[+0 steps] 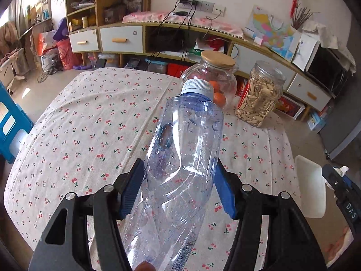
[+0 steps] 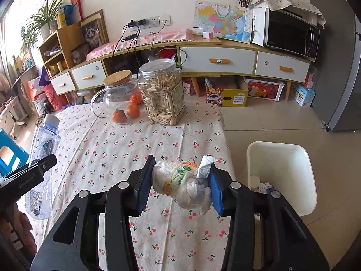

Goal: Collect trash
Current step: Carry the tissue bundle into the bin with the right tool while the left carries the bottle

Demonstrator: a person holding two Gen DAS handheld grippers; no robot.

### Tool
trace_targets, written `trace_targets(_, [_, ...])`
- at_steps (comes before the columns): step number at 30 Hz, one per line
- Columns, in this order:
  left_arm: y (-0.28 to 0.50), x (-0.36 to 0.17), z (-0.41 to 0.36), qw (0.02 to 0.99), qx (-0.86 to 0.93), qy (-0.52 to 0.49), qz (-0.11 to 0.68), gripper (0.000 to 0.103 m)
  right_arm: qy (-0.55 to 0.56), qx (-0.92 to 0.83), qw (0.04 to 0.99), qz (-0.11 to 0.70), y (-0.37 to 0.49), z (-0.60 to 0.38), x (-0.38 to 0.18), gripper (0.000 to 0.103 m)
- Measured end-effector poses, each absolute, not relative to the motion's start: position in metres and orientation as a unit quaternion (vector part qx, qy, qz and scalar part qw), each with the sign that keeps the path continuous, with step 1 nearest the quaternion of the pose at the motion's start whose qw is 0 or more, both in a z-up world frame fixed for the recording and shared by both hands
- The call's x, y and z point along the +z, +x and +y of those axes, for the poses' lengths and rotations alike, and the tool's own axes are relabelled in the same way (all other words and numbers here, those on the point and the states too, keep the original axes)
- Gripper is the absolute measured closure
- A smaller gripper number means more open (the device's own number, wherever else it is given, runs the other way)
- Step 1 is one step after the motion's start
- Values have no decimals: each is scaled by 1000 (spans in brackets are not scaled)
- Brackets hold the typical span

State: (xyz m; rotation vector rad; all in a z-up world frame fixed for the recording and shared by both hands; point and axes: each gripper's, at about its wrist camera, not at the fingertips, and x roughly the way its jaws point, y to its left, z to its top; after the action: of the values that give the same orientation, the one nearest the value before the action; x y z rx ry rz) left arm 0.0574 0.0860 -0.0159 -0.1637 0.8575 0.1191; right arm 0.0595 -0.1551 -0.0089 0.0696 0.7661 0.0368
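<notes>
The left gripper clamps a clear, dimpled plastic bottle, empty, cap pointing away. The right gripper, partly closed, pinches a crumpled white printed wrapper wad; just right stands a white plastic bin holding paper scraps.

Bright daylight enters from the left window; fisheye bending and dark vignetting mark the edges.

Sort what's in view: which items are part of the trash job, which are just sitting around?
Job:
- empty plastic bottle, clamped in the left gripper
- crumpled wrapper wad, clamped in the right gripper
- white bin on the floor beside the table

Just lying about:
- glass jug with oranges
- jar of seeds
- blue stool
</notes>
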Motion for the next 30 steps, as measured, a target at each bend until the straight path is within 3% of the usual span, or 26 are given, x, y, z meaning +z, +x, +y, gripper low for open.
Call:
trace_targets(13, [26,-18,26,932,56,-78,349,42,31,-46,934,354,42,-216,-16,61])
trace_targets(30, [33,-29,-59,939,13,-28,342,42,43,-177,924,337,67,-316,-33,61])
